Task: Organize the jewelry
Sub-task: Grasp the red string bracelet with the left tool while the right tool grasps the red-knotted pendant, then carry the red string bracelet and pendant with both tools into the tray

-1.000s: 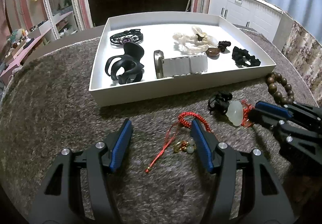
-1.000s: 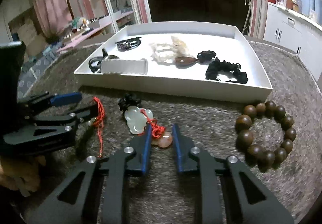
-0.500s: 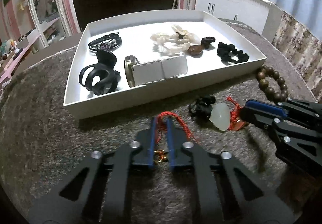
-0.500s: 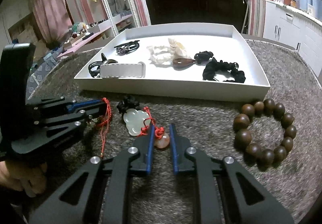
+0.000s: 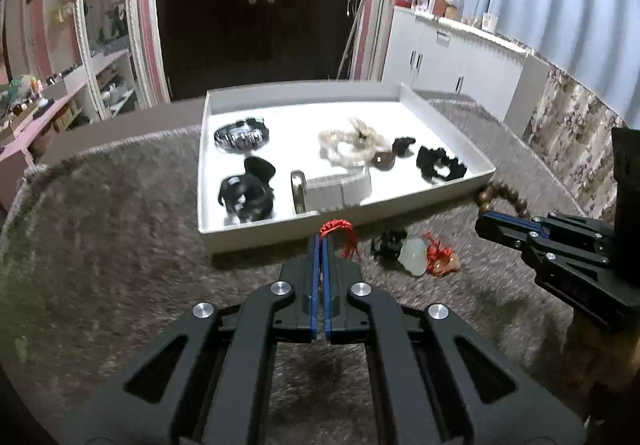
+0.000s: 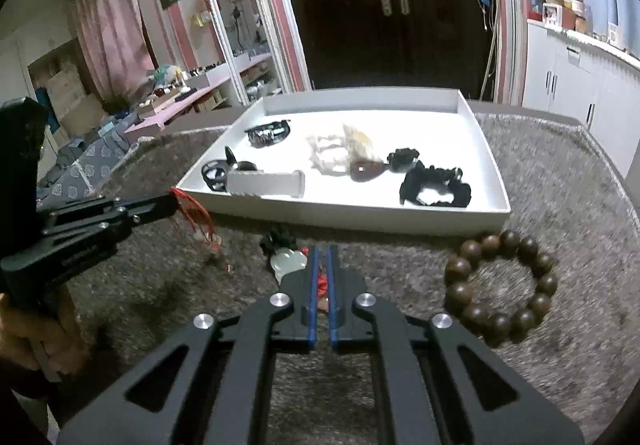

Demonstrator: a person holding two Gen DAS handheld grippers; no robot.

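With the left tongs (image 5: 321,241) pinching the red cord bracelet (image 5: 340,233) and the right tongs (image 6: 322,253) pinching the jade pendant's cord (image 6: 320,281) just before the white tray (image 5: 280,233), lift both clear of the rim before lowering inside

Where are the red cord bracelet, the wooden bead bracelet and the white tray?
red cord bracelet (image 5: 335,225): left wrist view, knotted loop above the fingertips.
wooden bead bracelet (image 6: 459,268): right wrist view, a left-side bead.
white tray (image 6: 360,216): right wrist view, near wall.
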